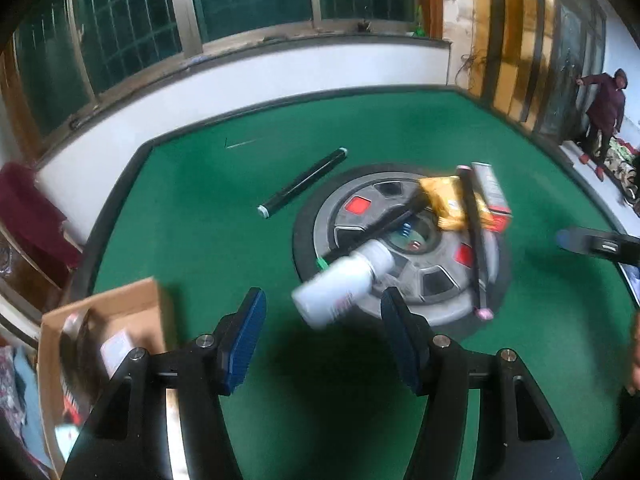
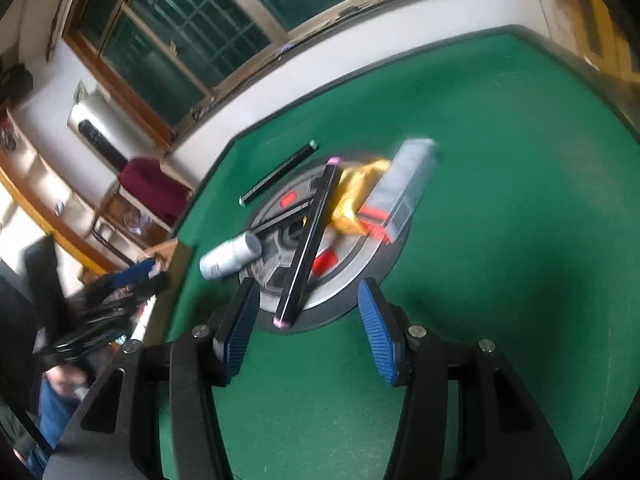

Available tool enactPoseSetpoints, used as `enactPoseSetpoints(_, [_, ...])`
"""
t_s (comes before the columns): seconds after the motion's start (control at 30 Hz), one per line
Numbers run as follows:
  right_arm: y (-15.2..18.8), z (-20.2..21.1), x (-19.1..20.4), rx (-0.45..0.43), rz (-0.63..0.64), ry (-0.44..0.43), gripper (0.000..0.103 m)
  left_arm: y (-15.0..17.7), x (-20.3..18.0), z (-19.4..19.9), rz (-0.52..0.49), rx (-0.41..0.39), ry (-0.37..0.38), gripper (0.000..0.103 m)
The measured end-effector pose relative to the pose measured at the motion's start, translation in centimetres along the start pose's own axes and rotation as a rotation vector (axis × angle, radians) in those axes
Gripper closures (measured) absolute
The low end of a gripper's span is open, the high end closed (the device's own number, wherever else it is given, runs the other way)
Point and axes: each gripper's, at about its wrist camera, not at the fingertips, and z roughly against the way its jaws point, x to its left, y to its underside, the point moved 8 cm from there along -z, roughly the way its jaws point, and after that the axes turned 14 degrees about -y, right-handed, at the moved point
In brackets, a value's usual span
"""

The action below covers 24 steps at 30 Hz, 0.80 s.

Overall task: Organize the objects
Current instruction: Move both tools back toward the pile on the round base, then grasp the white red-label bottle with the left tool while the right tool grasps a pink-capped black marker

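Note:
A pile sits on the grey round hub (image 1: 440, 304) in the middle of the green table. It holds a white bottle (image 1: 340, 284) on its side, a black tube with pink ends (image 1: 476, 240), a yellow packet (image 1: 452, 200) and a grey and red box (image 1: 494, 192). A black roll (image 1: 302, 182) lies alone on the felt. My left gripper (image 1: 323, 294) hovers open just short of the bottle, gripping nothing. My right gripper (image 2: 308, 286) is open and empty, near the pink end of the black tube (image 2: 308, 240), with the bottle (image 2: 230, 258) to its left.
An open cardboard box (image 1: 104, 320) with a few items stands at the table's left edge. A chair with a maroon cloth (image 2: 154, 188) is beyond that edge. A person (image 1: 604, 112) stands far off by the door. A window wall runs behind the table.

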Motion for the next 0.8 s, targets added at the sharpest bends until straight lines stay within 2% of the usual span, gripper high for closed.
enactPoseSetpoints(0.03, [-0.3, 0.3, 0.0, -0.002, -0.011, -0.015, 0.053, -0.3, -0.1, -0.3, -0.002, -0.001, 0.004, 0.049])
enactPoseSetpoints(0.1, [-0.7, 0.9, 0.1, -0.028, -0.049, -0.058, 0.051, -1.0, -1.2, -1.2, -0.036, 0.029, 0.068, 0.049])
enactPoseSetpoints(0.17, [-0.7, 0.9, 0.0, -0.029, -0.071, -0.068, 0.05, -1.1, -2.1, -2.0, -0.079, 0.048, 0.098, 0.049])
enactPoseSetpoints(0.3, [-0.5, 0.7, -0.5, -0.02, -0.109, -0.079, 0.05, -0.3, -3.2, -3.7, -0.15, 0.101, 0.073, 0.05])
enactPoseSetpoints(0.4, [-0.4, 0.8, -0.9, -0.03, -0.097, -0.065, 0.05, 0.6, -3.7, -4.2, -0.181, 0.101, 0.017, 0.065])
enactPoseSetpoints(0.47, [-0.4, 0.9, -0.7, -0.034, -0.079, -0.051, 0.05, 1.2, -4.0, -4.1, -0.139, 0.116, 0.035, 0.073])
enactPoseSetpoints(0.6, [-0.1, 0.5, -1.0, -0.02, -0.057, -0.023, 0.05, 2.4, -5.1, -2.8, -0.066, 0.111, 0.015, 0.073])
enactPoseSetpoints(0.67, [0.1, 0.3, -1.2, -0.016, -0.05, -0.001, 0.05, 3.7, -6.0, -1.4, -0.026, 0.116, 0.041, 0.074])
enactPoseSetpoints(0.73, [0.2, 0.1, -1.3, -0.005, -0.043, 0.012, 0.05, 5.1, -6.2, -0.2, 0.009, 0.117, 0.022, 0.074])
enactPoseSetpoints(0.8, [0.4, -0.2, -1.3, 0.008, -0.033, 0.019, 0.05, 6.2, -6.1, 0.9, 0.061, 0.113, 0.038, 0.073])
